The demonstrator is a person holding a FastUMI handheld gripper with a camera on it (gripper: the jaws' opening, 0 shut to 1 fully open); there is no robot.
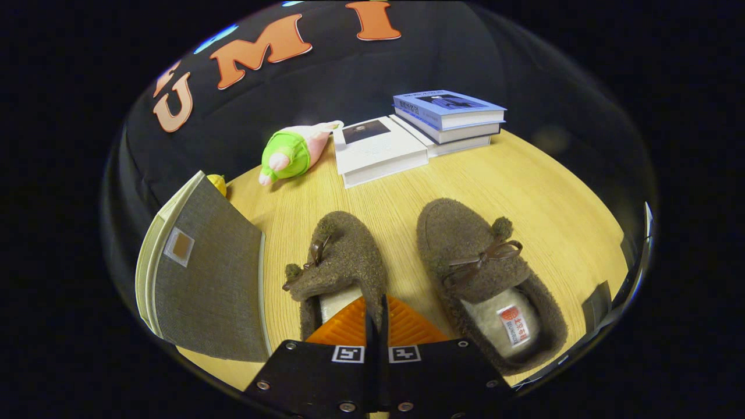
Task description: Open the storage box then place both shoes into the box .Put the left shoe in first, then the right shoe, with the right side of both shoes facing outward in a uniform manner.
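I am holding my tongs (pixel 376 317) over the heel opening of the left shoe (pixel 340 265), fingers pressed together on its rim at the heel side, pinching it. The right shoe (pixel 486 279) is lying just beside it on the worktop (pixel 553 198), toes pointing away. The storage box (pixel 204 273) is standing left of the shoes. Beyond them a plush toy (pixel 291 152) and stacked books (pixel 419 131) are lying.

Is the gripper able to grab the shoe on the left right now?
Probably yes. The gripper sits right at the heel of the left shoe, with its fingers close together over the shoe's rim. Nothing lies between them. The box stands off to the side, and the other shoe is apart.
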